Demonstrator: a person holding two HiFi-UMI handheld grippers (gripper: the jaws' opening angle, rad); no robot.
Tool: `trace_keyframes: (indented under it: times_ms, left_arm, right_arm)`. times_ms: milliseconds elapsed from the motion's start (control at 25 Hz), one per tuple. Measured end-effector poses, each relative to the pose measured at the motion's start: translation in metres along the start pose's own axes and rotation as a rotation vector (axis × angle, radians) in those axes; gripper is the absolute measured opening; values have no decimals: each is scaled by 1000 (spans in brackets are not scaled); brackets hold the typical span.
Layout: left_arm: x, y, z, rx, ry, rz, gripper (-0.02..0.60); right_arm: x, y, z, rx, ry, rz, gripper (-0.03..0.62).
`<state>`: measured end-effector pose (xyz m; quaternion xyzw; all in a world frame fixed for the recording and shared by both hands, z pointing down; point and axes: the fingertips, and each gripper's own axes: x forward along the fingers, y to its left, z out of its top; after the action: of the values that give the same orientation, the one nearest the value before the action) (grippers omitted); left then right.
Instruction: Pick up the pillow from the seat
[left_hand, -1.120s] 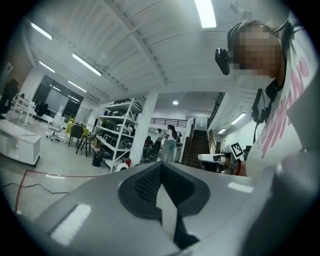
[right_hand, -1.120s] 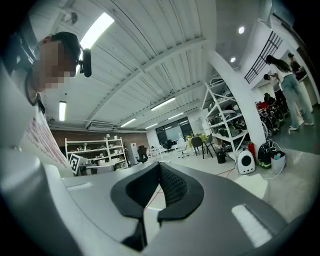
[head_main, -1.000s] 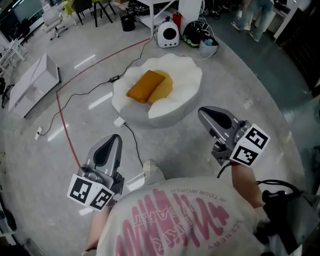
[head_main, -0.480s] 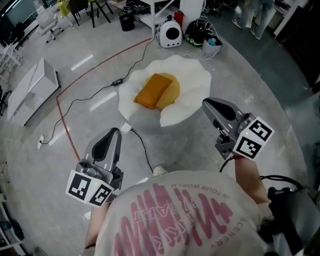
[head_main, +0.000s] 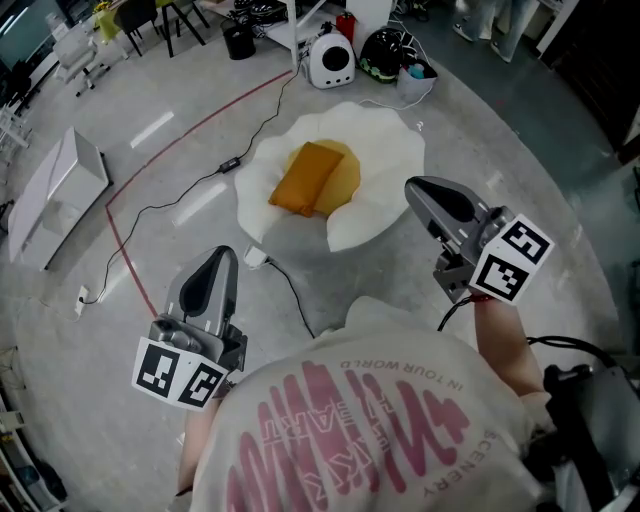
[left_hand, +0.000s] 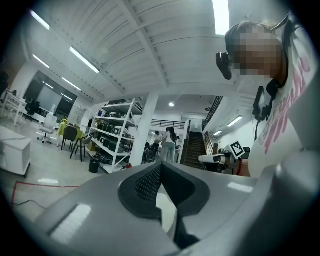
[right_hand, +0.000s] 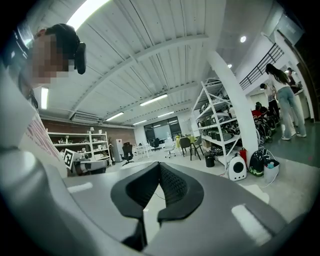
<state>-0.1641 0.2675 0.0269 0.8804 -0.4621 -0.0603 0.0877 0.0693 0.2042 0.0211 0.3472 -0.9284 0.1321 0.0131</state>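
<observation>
**Approach to the seat, both grippers empty.** The left gripper (head_main: 222, 262) and right gripper (head_main: 418, 192) are held out level in front of the person. Each has its jaws pressed together with nothing between them.

The orange pillow (head_main: 305, 178) lies ahead of both tips and roughly between their lines. It is well apart from either gripper and low down on the white floor seat (head_main: 392, 150). It rests partly on the seat's yellow centre cushion (head_main: 347, 182).

Likely hazards from here:
- **Closed jaws:** if they reach the pillow unopened, they would only push it across the seat.
- **Level aim:** the grippers would pass above so low a target unless tipped down.
- **Soft, broad pillow:** a pinch on one corner may let it sag and slide out, and a deep bite may catch the yellow cushion beneath it.
- **Black cable (head_main: 290, 290):** it runs across the floor just beyond the left gripper's tip, toward the seat, and could snag a foot.
</observation>
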Motion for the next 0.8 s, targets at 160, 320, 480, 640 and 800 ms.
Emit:
trace_keyframes:
  times_ms: [160,320,480,640,800]
  left_arm:
    - [-2,3,-1,-35,-4,3,14]
    - [-3,-3,-2,-43,2,5,14]
    - [-8,8,-11,-43,10,42,14]
    - [-3,41,-22,-64,24,78,14]
    - [3,58,-32,-77,39,121,14]
  right_arm:
    - [3,1,0,-3,35,-11,6]
    - [4,2,-2,-1,69,-5,6]
    - [24,4,-13,-4,103,34,6]
    - [65,-4,-18,-3,124,66,6]
    - [85,-20,-20,-1,147,68,6]
